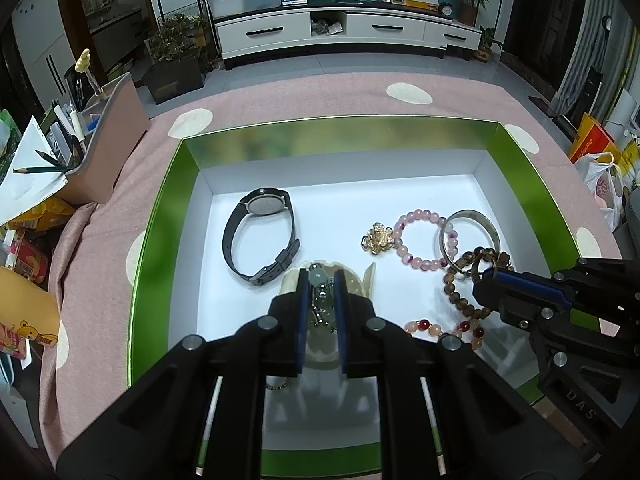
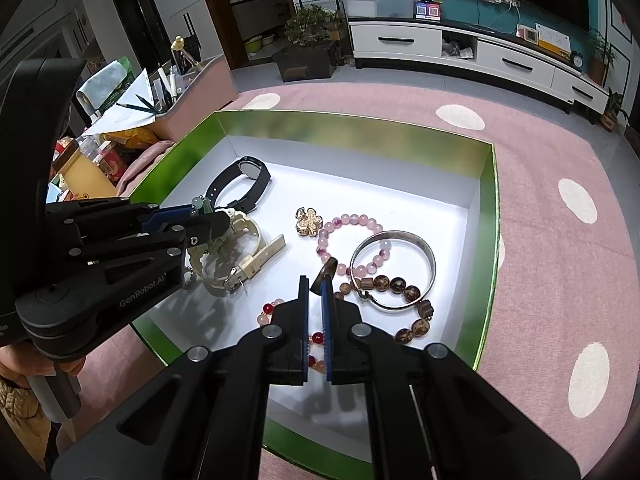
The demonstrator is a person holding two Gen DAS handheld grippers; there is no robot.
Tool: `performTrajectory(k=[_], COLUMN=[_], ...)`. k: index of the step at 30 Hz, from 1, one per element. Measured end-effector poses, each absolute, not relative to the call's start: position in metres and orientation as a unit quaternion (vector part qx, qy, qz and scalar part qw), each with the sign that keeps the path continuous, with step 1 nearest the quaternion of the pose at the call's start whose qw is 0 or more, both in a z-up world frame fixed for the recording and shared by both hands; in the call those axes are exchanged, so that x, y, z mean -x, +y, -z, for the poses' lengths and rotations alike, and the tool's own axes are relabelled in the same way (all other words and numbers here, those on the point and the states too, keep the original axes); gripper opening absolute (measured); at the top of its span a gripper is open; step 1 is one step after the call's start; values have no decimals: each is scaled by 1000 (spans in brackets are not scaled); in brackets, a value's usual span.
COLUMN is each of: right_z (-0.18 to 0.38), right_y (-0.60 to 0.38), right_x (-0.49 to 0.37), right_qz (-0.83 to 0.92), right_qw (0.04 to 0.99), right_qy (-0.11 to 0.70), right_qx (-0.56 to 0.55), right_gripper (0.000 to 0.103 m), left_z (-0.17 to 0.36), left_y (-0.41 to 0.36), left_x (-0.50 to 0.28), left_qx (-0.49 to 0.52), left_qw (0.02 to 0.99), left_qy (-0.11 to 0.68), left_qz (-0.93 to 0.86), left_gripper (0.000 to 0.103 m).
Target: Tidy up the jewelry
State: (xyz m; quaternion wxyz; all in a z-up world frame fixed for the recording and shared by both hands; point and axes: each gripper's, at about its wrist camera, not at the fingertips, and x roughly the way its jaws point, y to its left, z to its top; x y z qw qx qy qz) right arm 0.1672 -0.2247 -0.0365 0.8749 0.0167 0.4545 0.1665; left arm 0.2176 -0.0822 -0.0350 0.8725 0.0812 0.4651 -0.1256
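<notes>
Right wrist view: right gripper (image 2: 318,280) pinches a dark ring (image 2: 325,274) upright at its tips; left gripper (image 2: 202,210), far left, clamps a beaded pendant (image 2: 199,203).

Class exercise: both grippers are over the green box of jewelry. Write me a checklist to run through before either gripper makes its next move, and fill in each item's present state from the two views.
1. Left gripper has its piece held: ok, shut on a pale green bead pendant.
2. Right gripper has its piece held: ok, shut on a small dark ring.
3. Ring free of the brown bead bracelet: cannot tell, they lie close.
4. Pendant free of the cream watch below it: cannot tell.
5. Grippers apart from each other: ok.
6. Black watch away from both grippers: ok.
</notes>
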Motion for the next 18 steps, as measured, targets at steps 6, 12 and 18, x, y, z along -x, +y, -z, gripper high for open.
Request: performTrajectory(k=[6, 12, 18], right_z=[38, 38, 38], right_y=[-224, -224, -224], right_x=[-169, -169, -169], right_qz=[-165, -165, -162], right_qw=[873, 872, 872], right_qy=[460, 460, 461], right_qx=[-17, -19, -15], right_gripper=[5, 5, 5], left_z=[34, 33, 33], left_y=[-85, -86, -87], left_x=[-218, -219, -218], left_qx=[-92, -93, -97], left_qw=[869, 870, 870], left_qy=[470, 469, 468], left_qz=[124, 122, 120], left_gripper=[12, 12, 12])
